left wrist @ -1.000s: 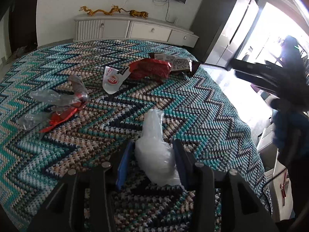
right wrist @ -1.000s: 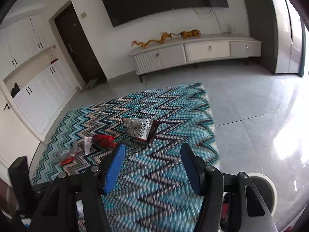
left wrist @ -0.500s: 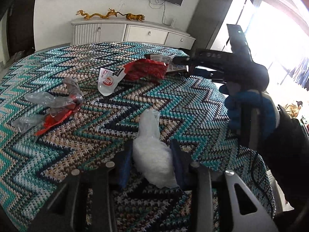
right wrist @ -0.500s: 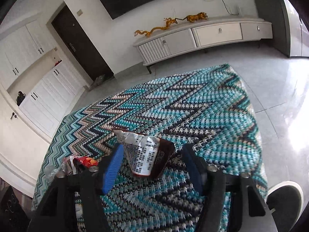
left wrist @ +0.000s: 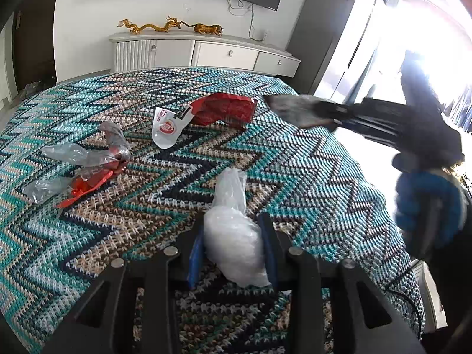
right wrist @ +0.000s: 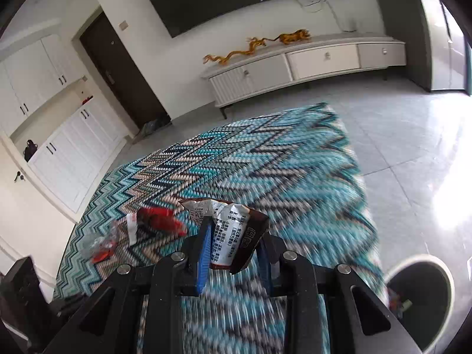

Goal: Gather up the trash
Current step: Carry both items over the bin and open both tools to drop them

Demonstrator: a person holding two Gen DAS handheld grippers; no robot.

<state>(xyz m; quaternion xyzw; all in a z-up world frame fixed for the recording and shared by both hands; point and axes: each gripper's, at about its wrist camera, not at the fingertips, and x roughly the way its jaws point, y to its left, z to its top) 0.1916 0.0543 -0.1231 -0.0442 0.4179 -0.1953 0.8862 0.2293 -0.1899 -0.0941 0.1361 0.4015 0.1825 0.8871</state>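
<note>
The left tool (left wrist: 233,247) has its blue-padded fingers closed against the sides of a crumpled white plastic bag (left wrist: 236,236), which rests on the zigzag rug (left wrist: 309,183). The bag is translucent and bunched, with a twisted neck pointing away from the tool. Farther ahead and to its left lies a tangle of clear film and red wrapper scraps (left wrist: 85,168). Straight ahead, beyond the bag, a white wrapper with a red logo (left wrist: 166,126) touches a crumpled red packet (left wrist: 227,110). Nothing lies between the tool and these pieces.

The right tool (right wrist: 234,250) is closed on a brown snack packet (right wrist: 233,236), silver on its printed back and creased at the top, held off the rug. In the left view this tool is a blurred dark shape (left wrist: 383,121) to the upper right, gripped by a blue-gloved hand (left wrist: 427,206). Below and right of the right tool stands a round dark bin (right wrist: 421,295) on the tiled floor (right wrist: 413,135). Beyond the rug, a white low cabinet (right wrist: 309,67) carries golden dragon figures (right wrist: 256,44).
</note>
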